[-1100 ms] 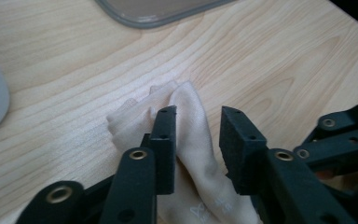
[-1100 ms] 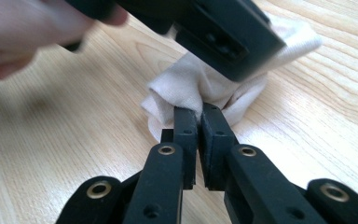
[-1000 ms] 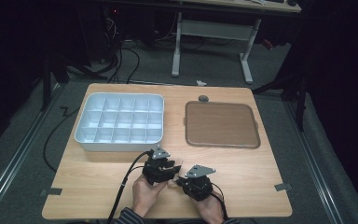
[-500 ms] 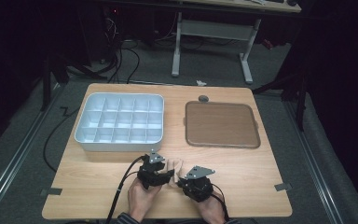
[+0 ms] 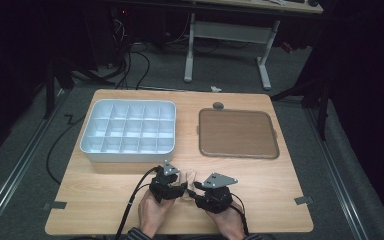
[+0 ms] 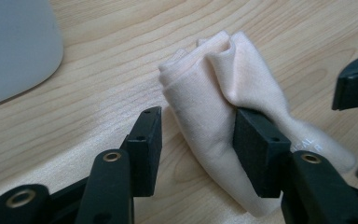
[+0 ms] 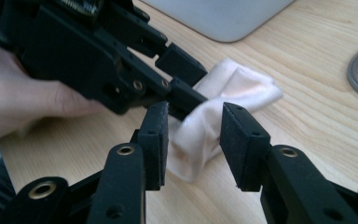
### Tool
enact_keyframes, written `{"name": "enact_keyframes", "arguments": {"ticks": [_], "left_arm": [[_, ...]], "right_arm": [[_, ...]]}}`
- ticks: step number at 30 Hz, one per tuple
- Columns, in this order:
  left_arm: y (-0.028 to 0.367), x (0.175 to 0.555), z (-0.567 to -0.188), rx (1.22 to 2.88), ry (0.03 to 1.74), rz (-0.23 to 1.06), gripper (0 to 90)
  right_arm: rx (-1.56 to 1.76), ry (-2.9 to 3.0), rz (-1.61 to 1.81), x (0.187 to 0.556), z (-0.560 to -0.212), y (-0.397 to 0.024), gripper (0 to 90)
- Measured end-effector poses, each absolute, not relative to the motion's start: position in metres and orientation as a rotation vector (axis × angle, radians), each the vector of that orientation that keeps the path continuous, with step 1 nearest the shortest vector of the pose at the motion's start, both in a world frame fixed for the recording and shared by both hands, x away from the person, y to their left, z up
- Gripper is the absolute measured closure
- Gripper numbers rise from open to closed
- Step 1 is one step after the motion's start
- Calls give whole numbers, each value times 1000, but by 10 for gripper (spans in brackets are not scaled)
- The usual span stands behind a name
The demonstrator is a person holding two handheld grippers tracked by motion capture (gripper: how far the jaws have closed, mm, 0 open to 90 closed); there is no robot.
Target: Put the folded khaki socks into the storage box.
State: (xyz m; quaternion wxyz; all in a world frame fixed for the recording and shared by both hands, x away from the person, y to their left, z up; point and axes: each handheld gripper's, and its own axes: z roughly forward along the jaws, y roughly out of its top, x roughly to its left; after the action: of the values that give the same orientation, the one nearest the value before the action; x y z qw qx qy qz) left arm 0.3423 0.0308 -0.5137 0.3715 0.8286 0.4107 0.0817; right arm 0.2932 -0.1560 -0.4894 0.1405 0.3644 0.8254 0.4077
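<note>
Cloth [image 6: 214, 100], small pale folded bit, lies on table [image 5: 105, 200] near front edge btwn both grippers, looks light, soft & floppy, so pinch the thick fold; left gripper [image 6: 196, 140] & right gripper [image 7: 191, 140] jaws apart, just been opening, straddling it w/o squeezing.

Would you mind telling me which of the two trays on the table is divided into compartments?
The pale grey tray at the table's left has a grid of compartments; the brown tray on the right is flat and undivided.

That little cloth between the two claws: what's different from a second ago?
Both claws, left claw and right claw, have just been opening and now stand loose around the cream cloth, no longer pinching it. The compartment tray and brown mat stayed put.
</note>
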Motion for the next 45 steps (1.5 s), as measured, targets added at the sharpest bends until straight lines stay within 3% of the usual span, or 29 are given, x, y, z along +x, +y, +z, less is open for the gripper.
{"name": "enact_keyframes", "arguments": {"ticks": [12,45], "left_arm": [[31,341,-515,2125,1029,201,555],[38,355,-519,2111,1051,173,568]], "right_arm": [[1168,2392,1086,309,-514,-161,832],[1233,2383,1084,319,-527,-164,846]]}}
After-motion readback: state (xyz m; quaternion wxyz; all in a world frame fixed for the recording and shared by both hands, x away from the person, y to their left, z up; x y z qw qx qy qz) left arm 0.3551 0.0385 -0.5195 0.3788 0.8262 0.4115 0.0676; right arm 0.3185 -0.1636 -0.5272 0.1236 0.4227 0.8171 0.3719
